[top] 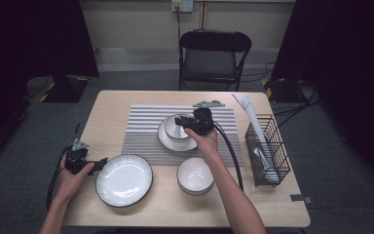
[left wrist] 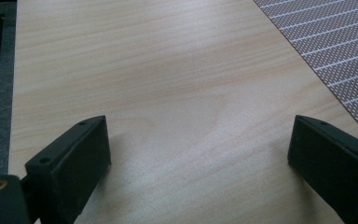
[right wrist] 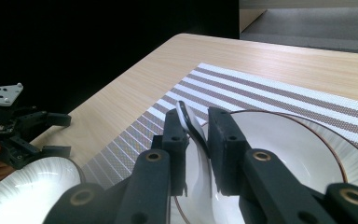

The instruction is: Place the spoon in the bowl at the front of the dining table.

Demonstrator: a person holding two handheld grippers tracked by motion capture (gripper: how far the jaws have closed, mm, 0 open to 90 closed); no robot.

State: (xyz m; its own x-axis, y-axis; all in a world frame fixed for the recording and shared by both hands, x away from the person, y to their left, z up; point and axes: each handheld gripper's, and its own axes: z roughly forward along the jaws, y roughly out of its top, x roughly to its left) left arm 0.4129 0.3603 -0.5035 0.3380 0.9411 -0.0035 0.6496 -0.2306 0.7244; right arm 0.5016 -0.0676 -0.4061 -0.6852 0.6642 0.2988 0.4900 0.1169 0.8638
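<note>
A person works at a pale wooden table laid with a grey and white striped placemat at its middle. The right gripper reaches over the centre of the placemat, toward the far edge of the table, and its fingers are closed on the rim of a small white bowl, one inside the wall and one outside. In the high view this small bowl sits on a white saucer plate; whether it is lifted clear of the saucer or resting on it cannot be told. The left gripper rests low near the left edge of the table, with its fingers spread wide apart over bare wood and holding nothing, just beside a large white dinner plate with a dark rim near the near edge. A second white bowl stands near the near edge, right of the dinner plate. A black wire basket holding white utensils stands at the right edge. The step in hand appears to be placing or lifting the small bowl at the saucer. The next move likely calls for keeping the bowl level, and centring it on the saucer before any release.
</note>
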